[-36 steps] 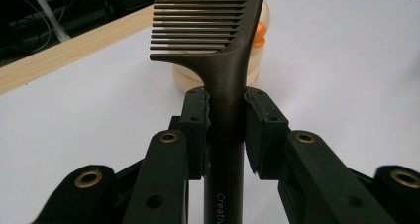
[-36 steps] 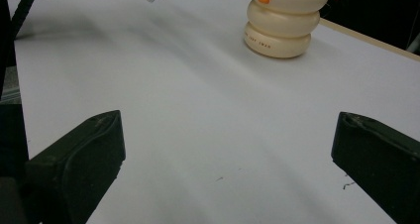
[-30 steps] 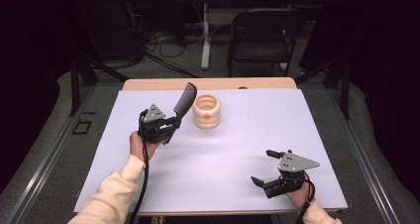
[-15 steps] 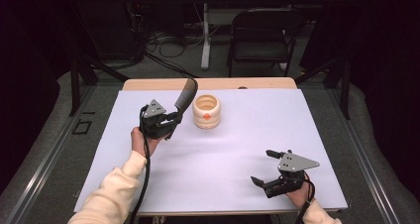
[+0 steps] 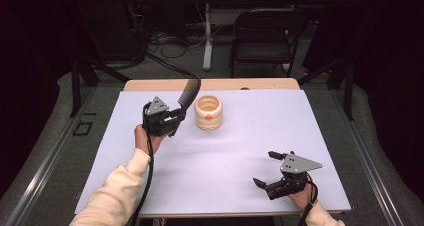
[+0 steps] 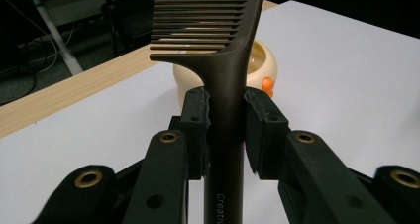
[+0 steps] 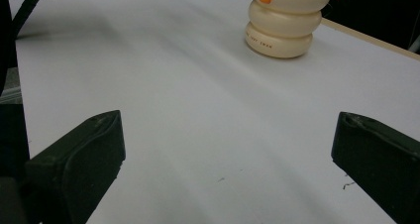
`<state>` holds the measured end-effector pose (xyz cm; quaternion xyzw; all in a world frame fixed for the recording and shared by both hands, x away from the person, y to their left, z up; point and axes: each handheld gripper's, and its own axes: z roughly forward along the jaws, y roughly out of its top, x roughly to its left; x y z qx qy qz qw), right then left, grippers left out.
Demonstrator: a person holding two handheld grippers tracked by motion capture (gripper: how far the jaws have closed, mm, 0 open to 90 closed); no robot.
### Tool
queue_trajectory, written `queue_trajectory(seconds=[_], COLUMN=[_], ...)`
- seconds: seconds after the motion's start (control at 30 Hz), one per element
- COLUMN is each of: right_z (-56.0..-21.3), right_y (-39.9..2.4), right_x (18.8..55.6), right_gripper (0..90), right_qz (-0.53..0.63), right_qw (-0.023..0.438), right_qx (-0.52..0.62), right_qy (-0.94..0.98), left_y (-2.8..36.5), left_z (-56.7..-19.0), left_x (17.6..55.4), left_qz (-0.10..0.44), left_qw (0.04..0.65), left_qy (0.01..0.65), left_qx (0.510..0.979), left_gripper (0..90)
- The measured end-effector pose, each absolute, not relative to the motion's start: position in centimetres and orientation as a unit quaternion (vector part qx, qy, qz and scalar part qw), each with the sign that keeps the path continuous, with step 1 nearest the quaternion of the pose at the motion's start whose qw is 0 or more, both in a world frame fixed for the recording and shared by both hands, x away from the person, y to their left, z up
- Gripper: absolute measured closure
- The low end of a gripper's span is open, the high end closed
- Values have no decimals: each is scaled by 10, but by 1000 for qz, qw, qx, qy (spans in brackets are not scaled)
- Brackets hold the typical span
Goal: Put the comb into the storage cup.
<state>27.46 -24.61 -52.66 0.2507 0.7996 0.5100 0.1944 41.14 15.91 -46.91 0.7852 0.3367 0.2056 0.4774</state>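
Note:
My left gripper is shut on the handle of a dark comb. It holds the comb off the table at the back left, teeth end slanting up toward a cream ribbed pot with an orange mark. In the left gripper view both pads press the comb at its neck, and the pot stands just behind. My right gripper rests near the front right edge, open with nothing between its jaws. In the right gripper view its jaws stand wide apart and the pot is far ahead.
A white sheet covers the table, with a strip of bare wood along the far edge. A folding chair and floor cables lie beyond the table.
My left gripper has drifted slightly away from the person with the comb, bringing it a little nearer the pot. The right gripper has stayed put.

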Motion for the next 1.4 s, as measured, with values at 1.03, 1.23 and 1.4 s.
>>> queue_trajectory(seconds=[1.03, 1.23, 1.4], right_z=[-527, -527, -527], right_y=[-246, -246, -246], right_x=[275, 275, 275], right_gripper=[0, 0, 0], right_qz=[510, 510, 510], right_qw=[194, 194, 194], right_qx=[251, 250, 250], right_qy=[800, 800, 800], left_y=[153, 149, 144], left_z=[-464, -460, -460], left_x=[423, 425, 427], left_qz=[207, 210, 208], left_qw=[493, 498, 496], left_qy=[334, 330, 327], left_qx=[776, 775, 777], left_gripper=[727, 727, 727])
